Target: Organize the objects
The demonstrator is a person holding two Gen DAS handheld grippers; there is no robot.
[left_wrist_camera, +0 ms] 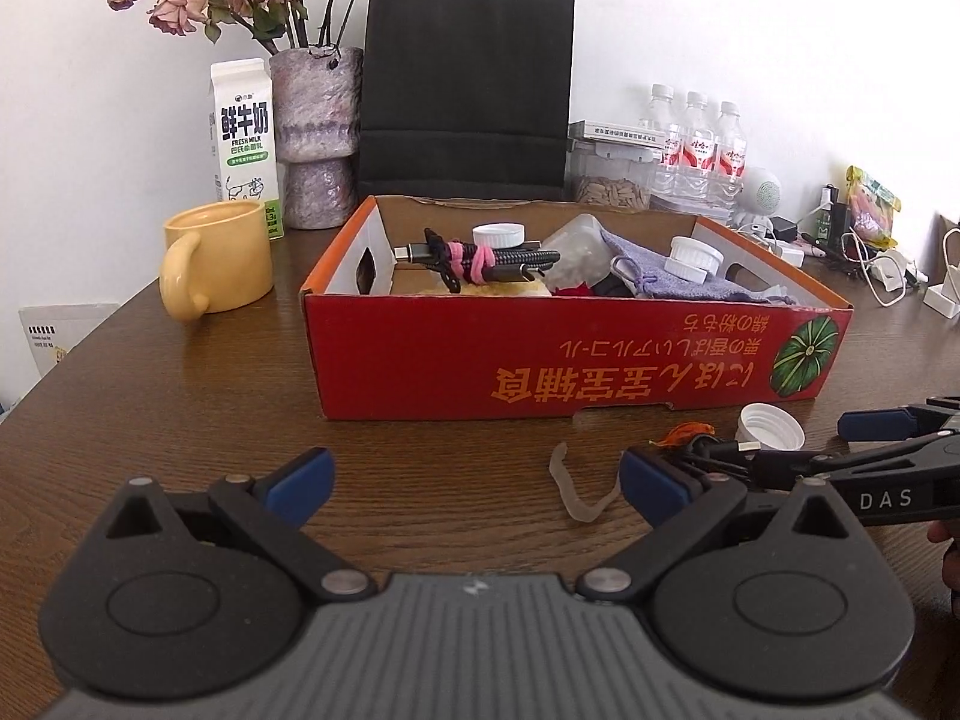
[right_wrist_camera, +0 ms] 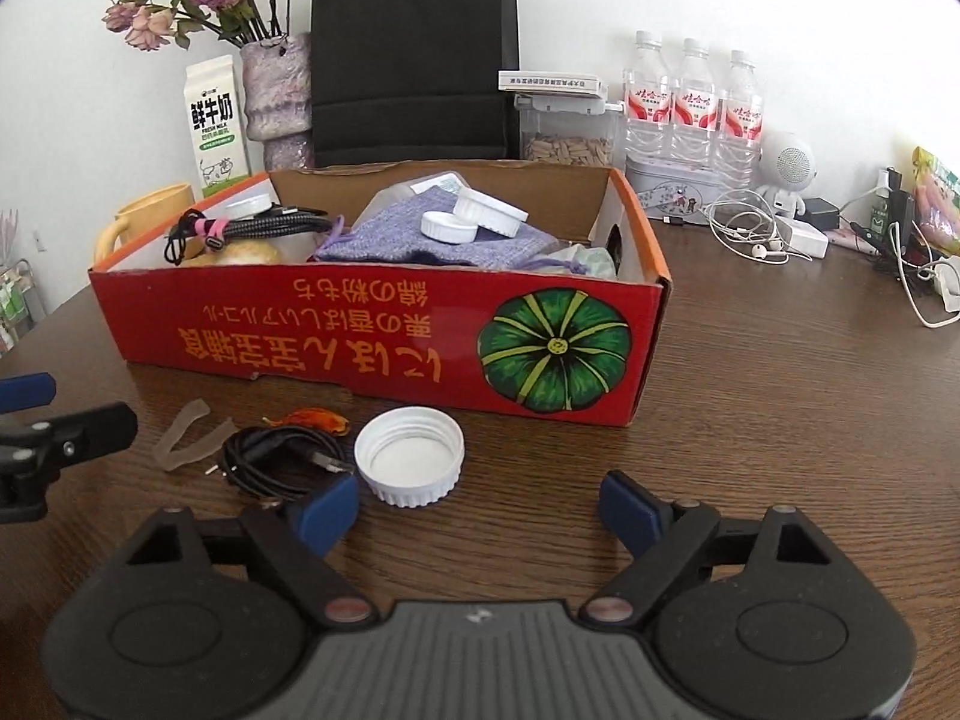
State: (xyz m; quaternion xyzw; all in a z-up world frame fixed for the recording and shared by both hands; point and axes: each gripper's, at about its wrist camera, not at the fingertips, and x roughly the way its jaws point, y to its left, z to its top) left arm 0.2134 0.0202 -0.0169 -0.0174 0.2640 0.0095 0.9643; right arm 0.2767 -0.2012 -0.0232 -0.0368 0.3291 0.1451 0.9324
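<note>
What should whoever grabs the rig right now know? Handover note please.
Left hand-held gripper: open, empty, low over the table.
Right hand-held gripper: open, empty, just short of the white cap.
Done: red box already holds the bundled cables, the purple pouch and white lids.
Left on the table in front of the box: white cap, black cable, orange scrap, clear strip.

The box point(right_wrist_camera: 384, 324) is red with orange upside-down lettering, an orange rim and a green pumpkin with yellow-green stripes. Inside it lie white caps point(right_wrist_camera: 474, 219), a lilac cloth point(right_wrist_camera: 420, 240) and a black cable point(right_wrist_camera: 270, 225) tied in pink. In front of the box sit a white lid point(right_wrist_camera: 410, 456), a black cord point(right_wrist_camera: 270, 462) and an orange scrap point(right_wrist_camera: 315, 420). Behind the box stands a black bag point(right_wrist_camera: 414, 54); left of it, a yellow mug point(left_wrist_camera: 219, 258). The table point(right_wrist_camera: 780, 390) is dark brown wood grain.
</note>
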